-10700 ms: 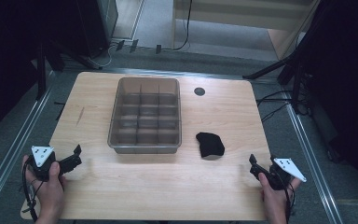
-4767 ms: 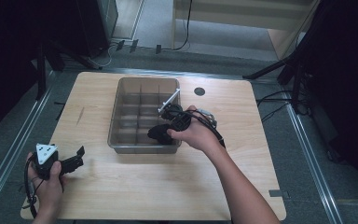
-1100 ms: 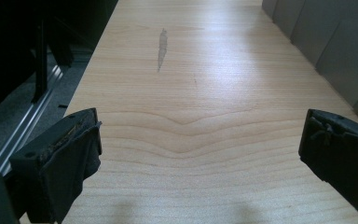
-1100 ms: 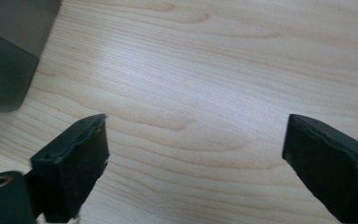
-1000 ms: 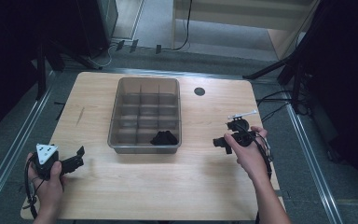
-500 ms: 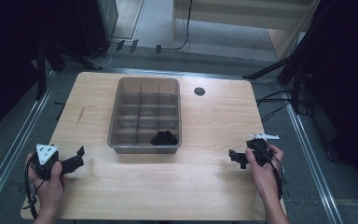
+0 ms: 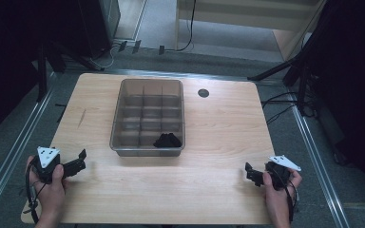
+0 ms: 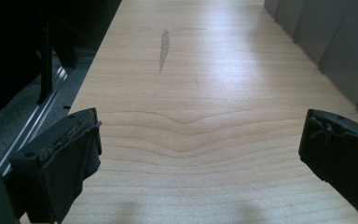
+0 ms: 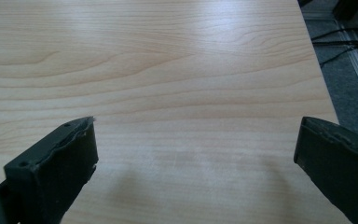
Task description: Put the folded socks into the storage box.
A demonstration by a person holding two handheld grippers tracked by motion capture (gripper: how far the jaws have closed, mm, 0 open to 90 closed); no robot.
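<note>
With the black bundle [image 7: 167, 140] lying in the near-right compartment of the grey divided bin [image 7: 148, 150] and both the left gripper [image 7: 76, 164] and right gripper [image 7: 250, 172] spread wide and empty near the table's [image 7: 218, 128] near corners, little can go wrong unless a careless forward sweep knocks the bin.

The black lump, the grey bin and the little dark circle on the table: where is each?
black lump [image 7: 167, 140], high view, its middle
grey bin [image 7: 121, 102], high view, left rim
dark circle [image 7: 203, 93], high view, its centre
</note>
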